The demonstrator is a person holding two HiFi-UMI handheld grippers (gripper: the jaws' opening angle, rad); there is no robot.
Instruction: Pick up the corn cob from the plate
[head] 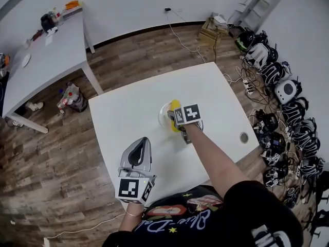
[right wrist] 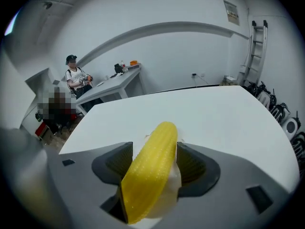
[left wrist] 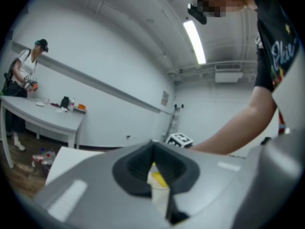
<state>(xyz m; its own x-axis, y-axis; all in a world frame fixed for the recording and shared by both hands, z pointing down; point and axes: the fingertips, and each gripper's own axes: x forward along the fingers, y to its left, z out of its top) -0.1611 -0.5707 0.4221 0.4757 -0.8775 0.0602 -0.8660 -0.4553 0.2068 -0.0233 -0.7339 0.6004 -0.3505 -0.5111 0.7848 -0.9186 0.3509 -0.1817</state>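
Note:
The yellow corn cob lies on a small clear plate near the middle of the white table. My right gripper points down over it, open, one jaw on each side of the cob; a gap shows on the left side. In the head view the right gripper and its marker cube cover most of the plate, with bits of the corn cob showing. My left gripper hovers near the table's front edge, jaws together and holding nothing. Through the left gripper a sliver of the corn cob shows.
A second white table with small items stands at the back left, a person beside it. Several helmets and cables line the floor at the right. A ladder leans at the back right. A round hole sits near the table's right corner.

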